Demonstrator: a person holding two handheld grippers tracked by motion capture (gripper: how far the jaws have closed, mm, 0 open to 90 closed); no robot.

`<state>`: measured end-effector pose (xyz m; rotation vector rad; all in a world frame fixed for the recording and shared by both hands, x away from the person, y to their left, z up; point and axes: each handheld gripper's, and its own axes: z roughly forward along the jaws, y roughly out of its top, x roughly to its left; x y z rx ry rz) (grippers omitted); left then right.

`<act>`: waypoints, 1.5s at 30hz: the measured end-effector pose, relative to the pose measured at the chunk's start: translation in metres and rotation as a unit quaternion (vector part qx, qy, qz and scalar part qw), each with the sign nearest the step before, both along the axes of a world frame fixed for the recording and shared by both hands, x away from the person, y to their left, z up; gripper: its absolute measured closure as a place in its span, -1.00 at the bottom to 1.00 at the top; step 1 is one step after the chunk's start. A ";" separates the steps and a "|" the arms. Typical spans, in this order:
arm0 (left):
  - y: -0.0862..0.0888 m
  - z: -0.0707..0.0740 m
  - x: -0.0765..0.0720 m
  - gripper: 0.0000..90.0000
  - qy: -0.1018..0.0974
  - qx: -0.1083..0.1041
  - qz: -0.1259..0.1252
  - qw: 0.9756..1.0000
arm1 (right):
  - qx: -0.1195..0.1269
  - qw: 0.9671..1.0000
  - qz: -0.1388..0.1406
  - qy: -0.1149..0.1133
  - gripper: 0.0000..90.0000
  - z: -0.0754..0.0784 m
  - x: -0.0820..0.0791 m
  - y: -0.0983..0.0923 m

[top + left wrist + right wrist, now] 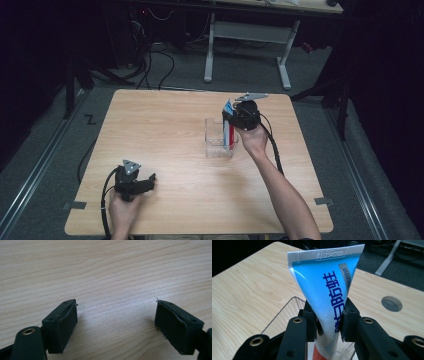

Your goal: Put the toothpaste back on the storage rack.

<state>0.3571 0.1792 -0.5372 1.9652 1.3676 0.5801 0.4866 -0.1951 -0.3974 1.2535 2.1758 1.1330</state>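
Toothpaste tube (325, 292) clamped upright in right tongs (329, 322) over clear box (216, 142), 3 o'clock of table (165, 130); left tongs (116, 322) apart, at 7.

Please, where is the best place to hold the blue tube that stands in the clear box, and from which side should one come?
Probably the flat upper half of the tube, from above. It stands crimped end up in the clear box, whose walls block its lower part. Fingers should press its two broad faces, as the right gripper does now.
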 end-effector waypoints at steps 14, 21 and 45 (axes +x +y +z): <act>0.000 0.000 0.000 -0.59 0.000 0.000 -0.004 1.000 | -0.003 1.000 -0.002 0.013 0.56 -0.003 -0.003 -0.003; 0.000 0.000 0.000 -0.59 0.000 0.000 -0.004 1.000 | 0.005 1.000 -0.008 0.018 0.56 -0.008 -0.004 -0.009; 0.000 0.000 0.000 -0.59 0.000 0.000 -0.004 1.000 | 0.004 1.000 -0.031 0.005 0.22 -0.005 -0.011 -0.022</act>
